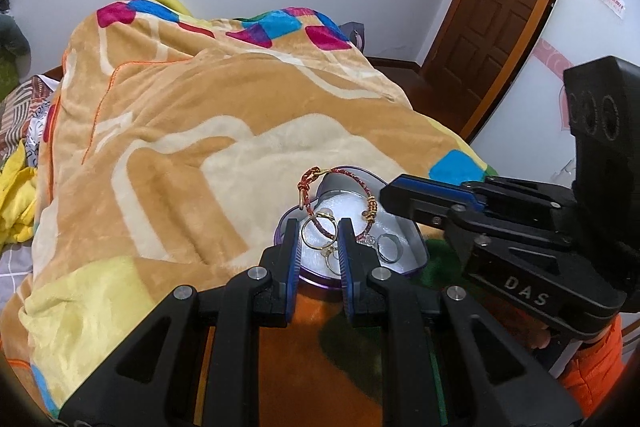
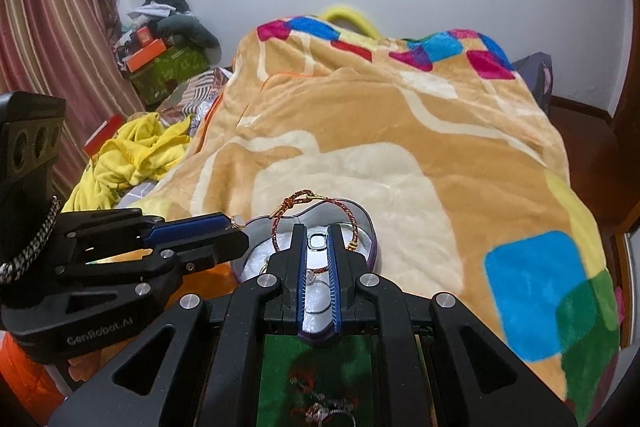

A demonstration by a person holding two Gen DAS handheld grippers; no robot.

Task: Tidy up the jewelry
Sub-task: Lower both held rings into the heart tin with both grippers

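A heart-shaped purple jewelry box point(image 1: 418, 263) with a white lining sits on the blanket. In it lie a red braided bracelet point(image 1: 352, 174) draped over the rim, gold rings point(image 1: 316, 231) and a silver ring point(image 1: 388, 247). My left gripper point(image 1: 319, 231) hovers over the box's near edge, jaws slightly apart, empty. My right gripper point(image 1: 390, 193) comes in from the right, over the box. In the right wrist view the right gripper point(image 2: 318, 231) is narrowly open over the box point(image 2: 372, 227), with the bracelet point(image 2: 304, 197) beyond it and the left gripper point(image 2: 236, 227) at left.
A plush orange and cream blanket point(image 1: 192, 131) covers the bed. Yellow clothes point(image 2: 136, 147) and boxes point(image 2: 160, 67) lie at the bed's left side. A wooden door point(image 1: 496, 7) stands at the right. More jewelry point(image 2: 320, 403) lies on a green patch near me.
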